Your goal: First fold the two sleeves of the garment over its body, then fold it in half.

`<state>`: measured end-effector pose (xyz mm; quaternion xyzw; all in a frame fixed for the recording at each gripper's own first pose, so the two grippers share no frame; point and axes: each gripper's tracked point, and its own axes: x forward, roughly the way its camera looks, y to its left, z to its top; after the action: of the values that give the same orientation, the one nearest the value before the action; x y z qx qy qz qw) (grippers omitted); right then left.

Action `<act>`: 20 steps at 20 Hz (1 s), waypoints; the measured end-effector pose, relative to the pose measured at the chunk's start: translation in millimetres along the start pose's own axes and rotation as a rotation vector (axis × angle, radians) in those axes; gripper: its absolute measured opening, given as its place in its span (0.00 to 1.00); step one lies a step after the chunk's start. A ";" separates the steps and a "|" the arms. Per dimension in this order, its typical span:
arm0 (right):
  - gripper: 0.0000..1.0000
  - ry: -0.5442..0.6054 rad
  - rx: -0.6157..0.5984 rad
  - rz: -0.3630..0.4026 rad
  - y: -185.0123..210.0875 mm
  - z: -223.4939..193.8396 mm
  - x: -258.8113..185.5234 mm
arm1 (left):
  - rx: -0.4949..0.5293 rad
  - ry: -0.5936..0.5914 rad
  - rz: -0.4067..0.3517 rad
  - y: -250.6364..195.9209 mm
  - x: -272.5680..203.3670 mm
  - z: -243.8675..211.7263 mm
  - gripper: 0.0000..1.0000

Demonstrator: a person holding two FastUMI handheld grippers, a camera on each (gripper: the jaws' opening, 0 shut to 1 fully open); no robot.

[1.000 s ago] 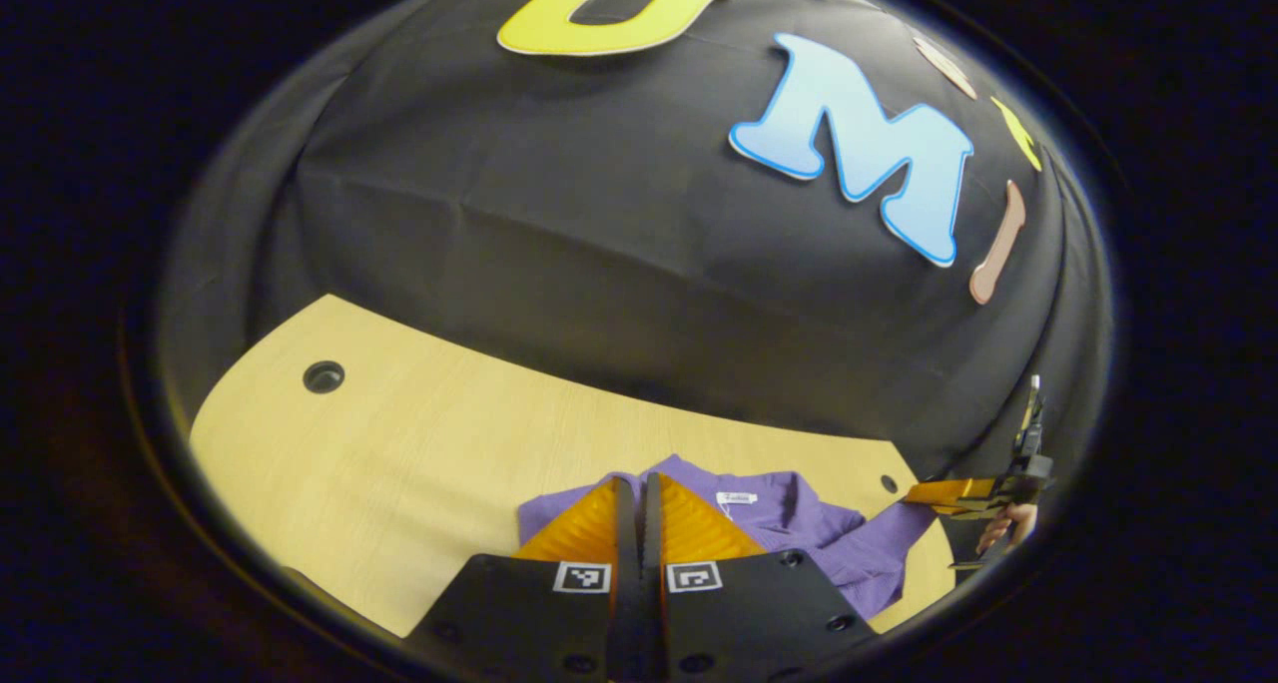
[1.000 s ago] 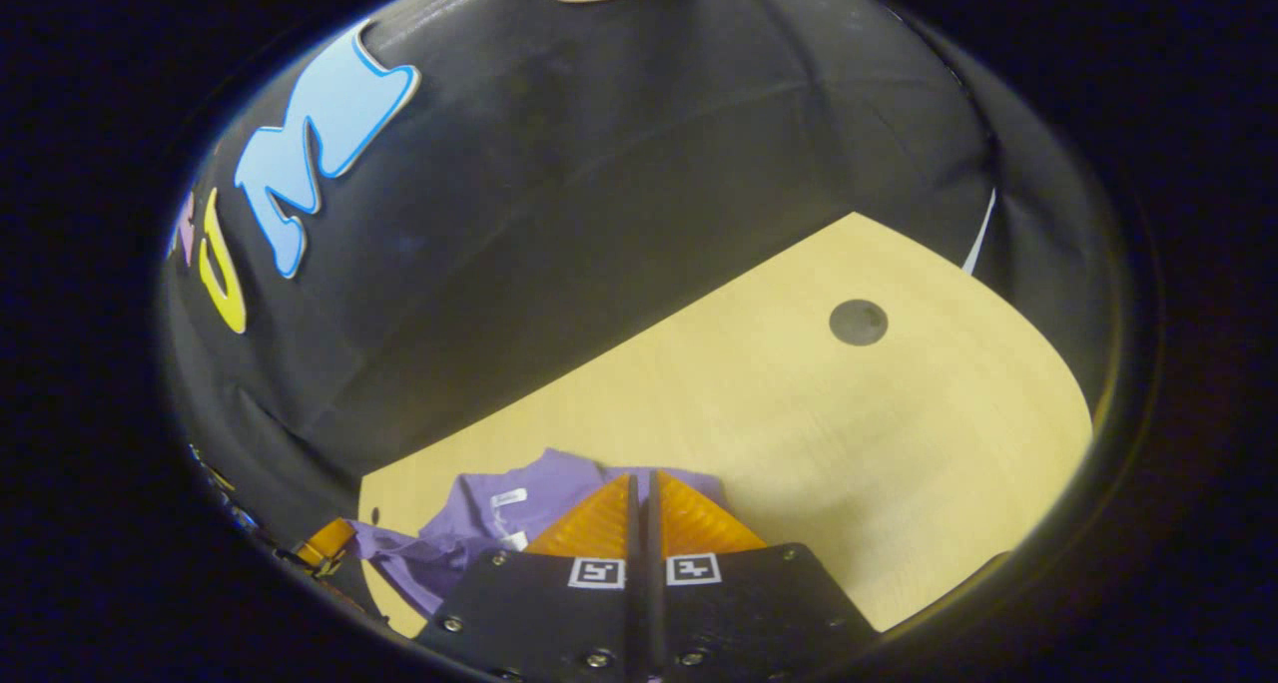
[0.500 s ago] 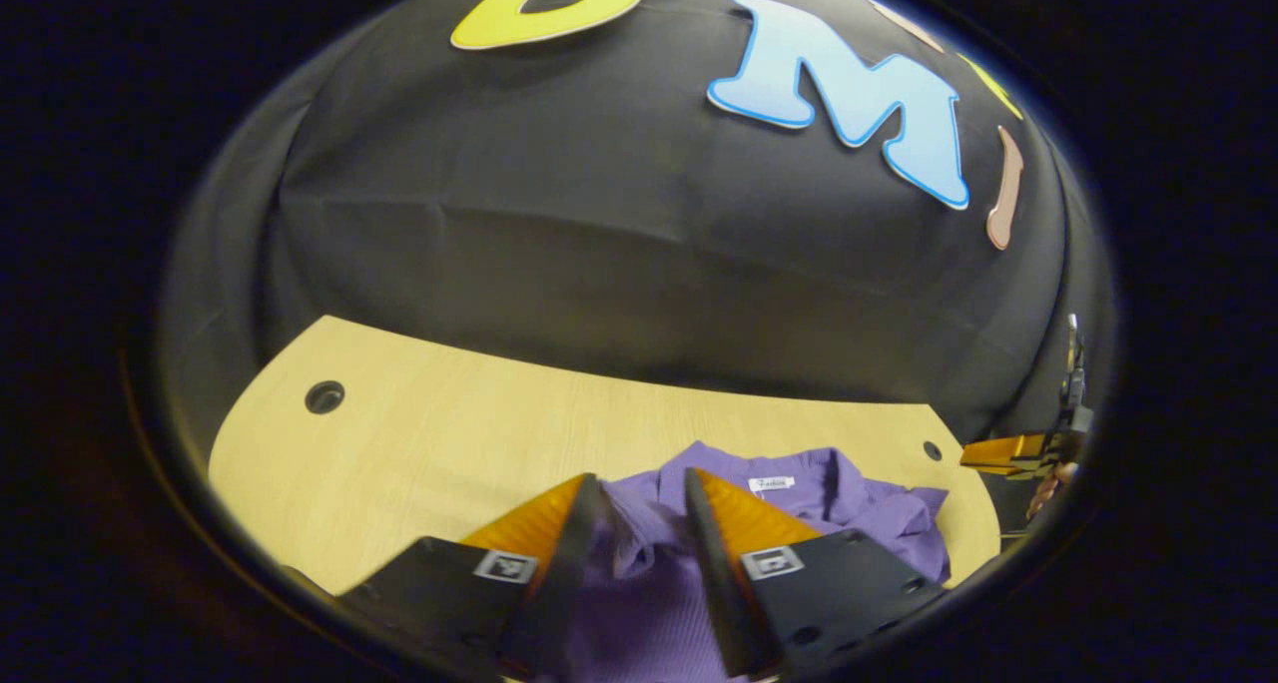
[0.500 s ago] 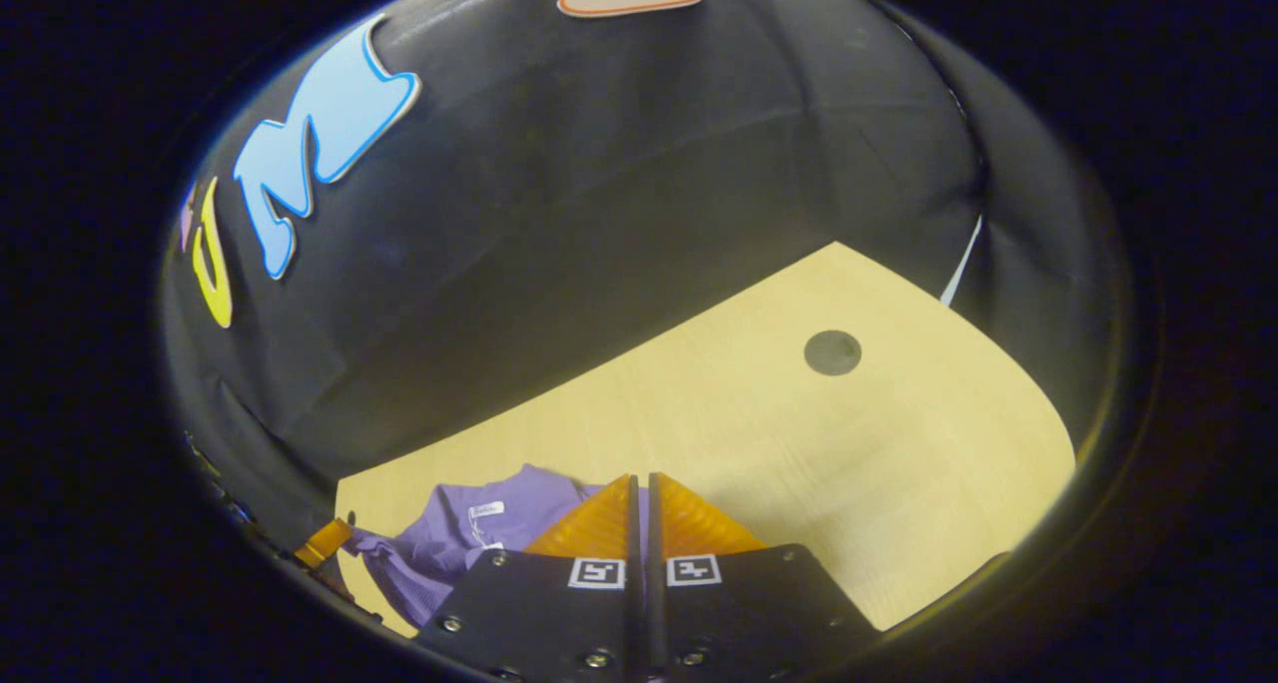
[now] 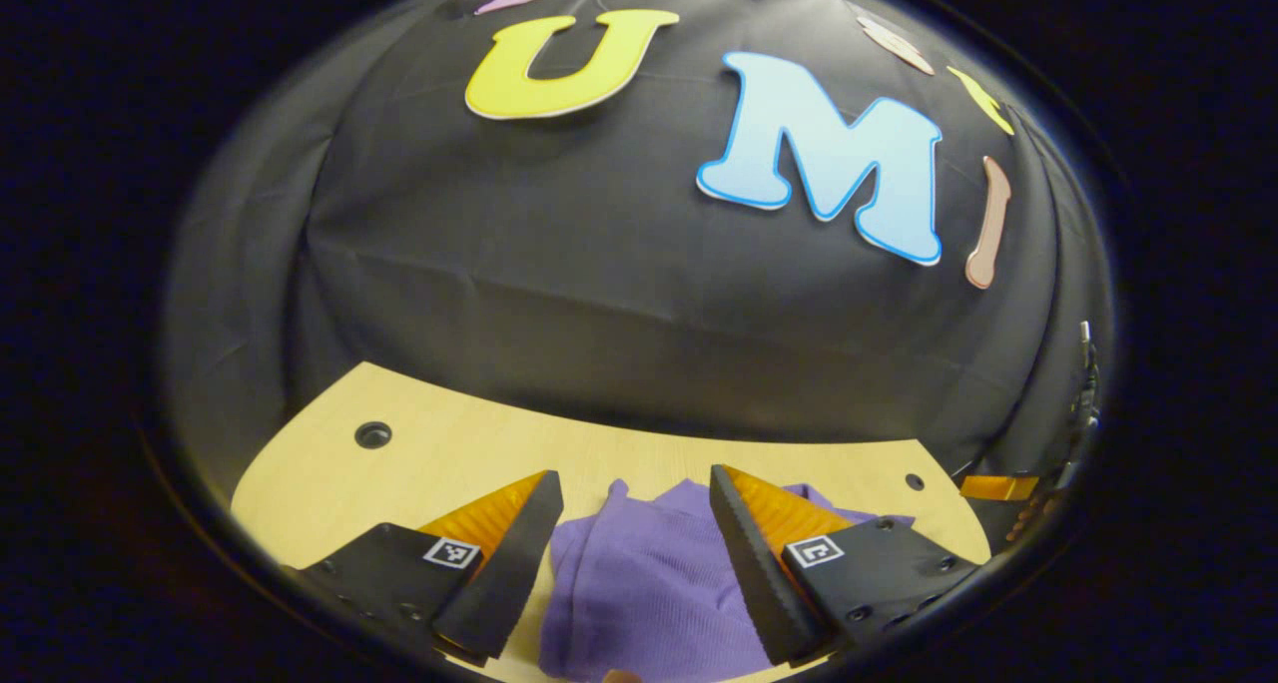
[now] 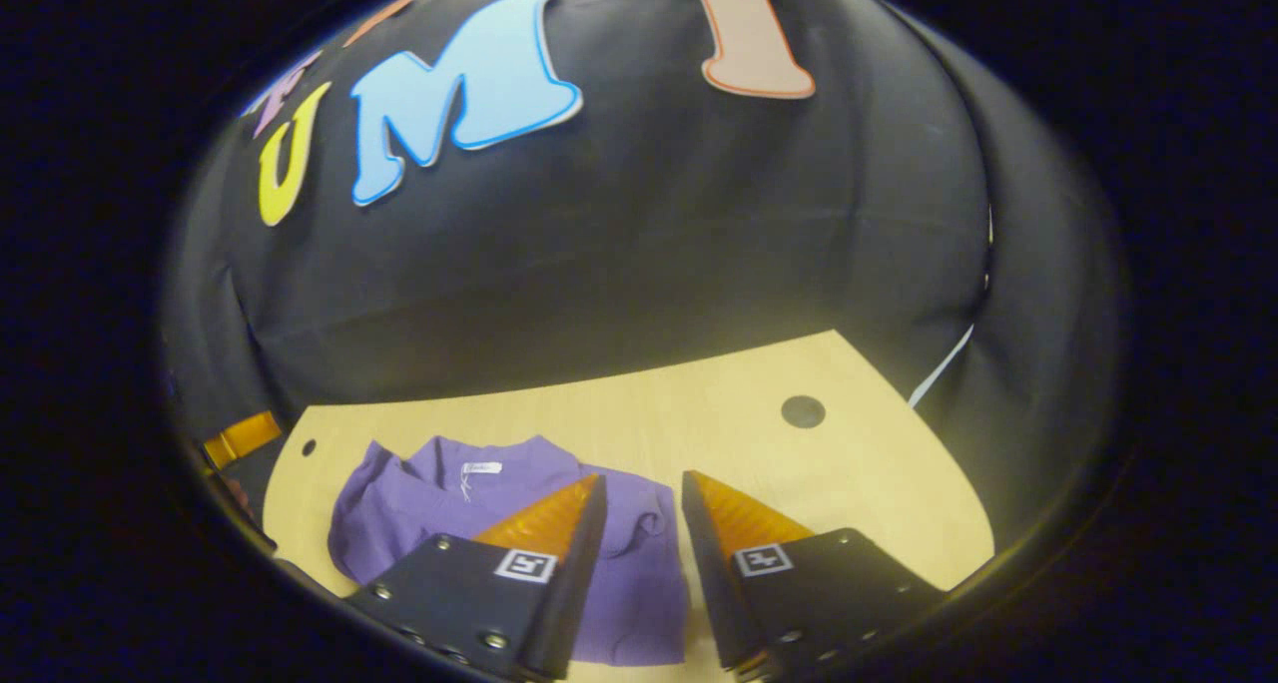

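The purple garment (image 5: 649, 583) lies in a compact bundle on the light wooden table (image 5: 329, 468). My left gripper (image 5: 631, 478) is open, its fingers spread wide on either side of the cloth and not pressing on it. In the right gripper view the garment (image 6: 429, 508) shows its collar and a white tag (image 6: 484, 468) at the far side. My right gripper (image 6: 643, 480) is open just above the garment's right part, with cloth showing in the gap. The right gripper (image 5: 998, 486) appears at the far right of the left gripper view, and the left gripper (image 6: 240, 435) at the far left of the right gripper view.
The table has a round cable hole (image 5: 372, 434) on the left side and another cable hole (image 6: 803, 410) on the right side. A small hole (image 5: 914, 481) sits near the back edge. The booth's black cloth wall stands right behind the table.
Both grippers were shut a second ago. The left one opened first and has spread wider since. The right one has just opened and let go of the cloth, which now lies flatter.
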<state>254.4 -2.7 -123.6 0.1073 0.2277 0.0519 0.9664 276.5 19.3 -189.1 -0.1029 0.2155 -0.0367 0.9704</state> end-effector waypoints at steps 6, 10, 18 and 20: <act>0.82 -0.208 -0.227 -0.019 15.9 31.4 -78.7 | 0.098 -0.137 0.043 -20.0 -83.4 28.7 0.93; 0.82 -0.315 -0.292 0.012 28.0 43.4 -128.1 | 0.127 -0.211 0.058 -39.5 -134.1 34.5 0.99; 0.82 -0.439 -0.232 0.069 40.1 58.4 -202.4 | 0.165 -0.316 0.041 -73.7 -215.6 36.8 0.93; 0.82 -0.485 -0.226 0.051 37.2 66.4 -217.8 | 0.183 -0.328 0.035 -78.6 -226.6 39.8 0.93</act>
<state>88.5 -11.2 36.4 0.0138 -0.0205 0.0741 0.9969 86.4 -23.9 -43.8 -0.0152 0.0521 -0.0221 0.9983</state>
